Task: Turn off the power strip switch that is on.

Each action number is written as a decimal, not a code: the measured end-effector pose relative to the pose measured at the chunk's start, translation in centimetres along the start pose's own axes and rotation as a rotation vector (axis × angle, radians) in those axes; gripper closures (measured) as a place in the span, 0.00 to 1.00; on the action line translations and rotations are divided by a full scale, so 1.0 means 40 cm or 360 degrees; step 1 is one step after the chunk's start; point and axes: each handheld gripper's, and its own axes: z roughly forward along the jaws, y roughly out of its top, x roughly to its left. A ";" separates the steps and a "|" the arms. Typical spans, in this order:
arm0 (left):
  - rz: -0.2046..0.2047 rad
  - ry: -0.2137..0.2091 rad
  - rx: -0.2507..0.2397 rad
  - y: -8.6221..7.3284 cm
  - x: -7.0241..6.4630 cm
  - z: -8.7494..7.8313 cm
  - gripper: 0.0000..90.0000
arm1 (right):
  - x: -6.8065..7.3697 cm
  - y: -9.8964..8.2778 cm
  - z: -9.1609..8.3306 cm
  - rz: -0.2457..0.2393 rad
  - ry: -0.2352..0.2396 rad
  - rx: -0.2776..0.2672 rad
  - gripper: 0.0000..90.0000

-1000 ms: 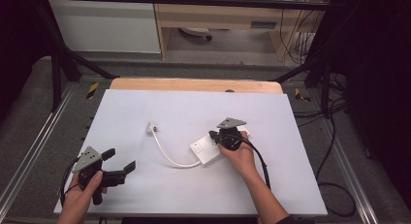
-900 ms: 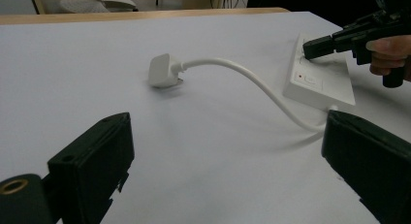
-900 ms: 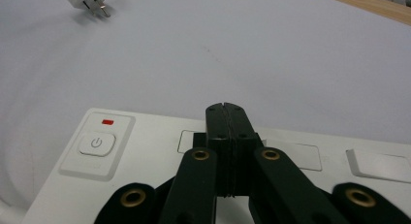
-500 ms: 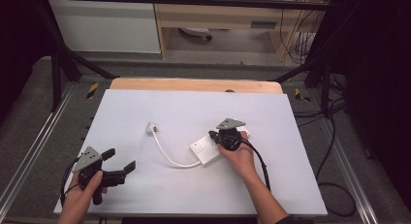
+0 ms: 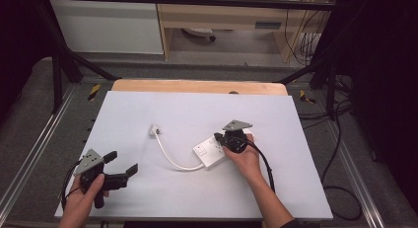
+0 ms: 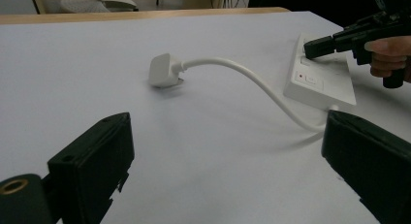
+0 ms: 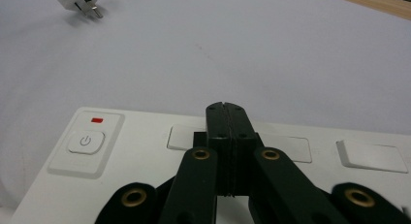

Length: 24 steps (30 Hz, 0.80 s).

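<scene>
Right tool [image 7: 227,107] pressed shut on top of the white power strip [image 5: 210,151]; left tool [image 5: 123,169] wide apart.

The power strip lies near the middle of the white surface [image 5: 197,109]. Its cable [image 5: 170,158] curves away from it to the plug [image 5: 154,130], which lies apart on the surface. The left tool is held well apart from the strip, near the surface's front edge, jaws spread, holding nothing.

— How's my light?
— Even, from overhead; the white tabletop [image 5: 197,109] is bright, surroundings fall dark.
— Sharpness?
— I see soft shadows, and my near claw [image 6: 228,170] blurs slightly.
</scene>
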 end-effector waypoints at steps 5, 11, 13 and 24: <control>0.0012 0.0005 -0.0014 0.002 0.000 -0.004 0.05 | 0.003 0.001 0.003 -0.0015 0.0002 -0.0008 1.00; 0.0013 0.0008 -0.0022 0.002 -0.002 -0.002 0.06 | 0.007 0.002 0.004 -0.0037 0.0002 -0.0020 1.00; 0.0018 0.0009 -0.0027 0.003 -0.002 -0.004 0.06 | 0.007 0.003 0.002 -0.0039 0.0001 -0.0033 1.00; 0.0012 0.0012 -0.0031 0.003 -0.002 -0.004 0.06 | 0.009 0.012 -0.014 0.0003 0.0034 -0.0085 0.99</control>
